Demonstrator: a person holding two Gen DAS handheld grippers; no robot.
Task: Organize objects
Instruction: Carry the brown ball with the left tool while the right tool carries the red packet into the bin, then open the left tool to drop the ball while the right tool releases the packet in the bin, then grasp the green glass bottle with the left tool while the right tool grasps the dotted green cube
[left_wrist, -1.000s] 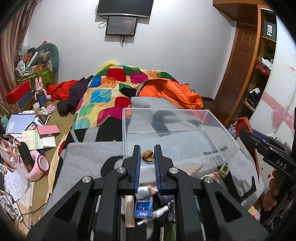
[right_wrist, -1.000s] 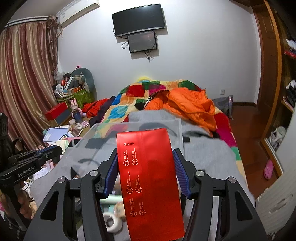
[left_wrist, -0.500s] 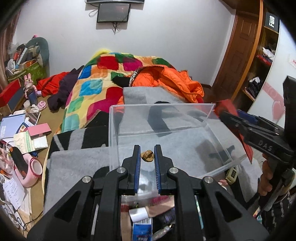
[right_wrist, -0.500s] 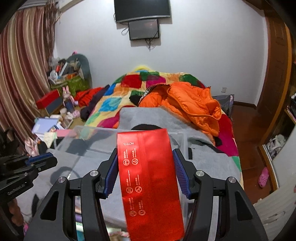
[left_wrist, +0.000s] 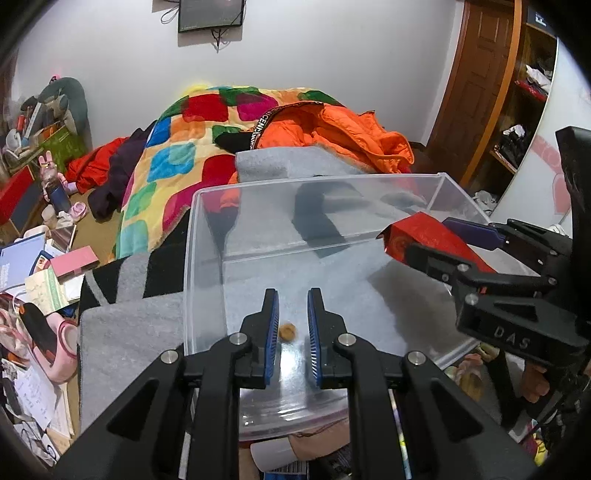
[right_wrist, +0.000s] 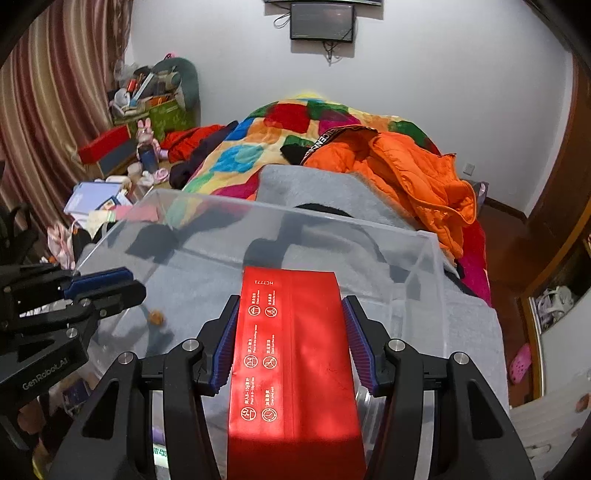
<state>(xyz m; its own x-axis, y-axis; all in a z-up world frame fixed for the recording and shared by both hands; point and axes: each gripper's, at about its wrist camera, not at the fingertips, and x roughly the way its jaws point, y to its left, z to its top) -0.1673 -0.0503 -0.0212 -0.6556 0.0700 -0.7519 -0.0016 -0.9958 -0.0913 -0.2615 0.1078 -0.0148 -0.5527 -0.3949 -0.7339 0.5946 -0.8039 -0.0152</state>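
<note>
A clear plastic bin (left_wrist: 207, 236) stands on a grey blanket; its rim also shows in the right wrist view (right_wrist: 428, 254). My left gripper (left_wrist: 292, 306) is open over the bin's near side, and a small brown round object (left_wrist: 288, 331) lies on the bin floor below it; it also shows in the right wrist view (right_wrist: 156, 316). My right gripper (right_wrist: 290, 314) is shut on a red foil pouch (right_wrist: 291, 354) and holds it over the bin's near right edge. The pouch (left_wrist: 417, 236) and right gripper (left_wrist: 443, 243) show at the right of the left wrist view.
The bin sits on a bed with a colourful patchwork quilt (left_wrist: 192, 147) and an orange jacket (left_wrist: 332, 129). Books, boxes and clutter (left_wrist: 40, 273) cover the floor at left. A wooden wardrobe (left_wrist: 480, 92) stands at right. Loose items (left_wrist: 280, 454) lie below the bin's near edge.
Both grippers have moved forward and down over the bin. The left gripper has opened and the small brown object has dropped to the bin floor. The right still holds the pouch.
</note>
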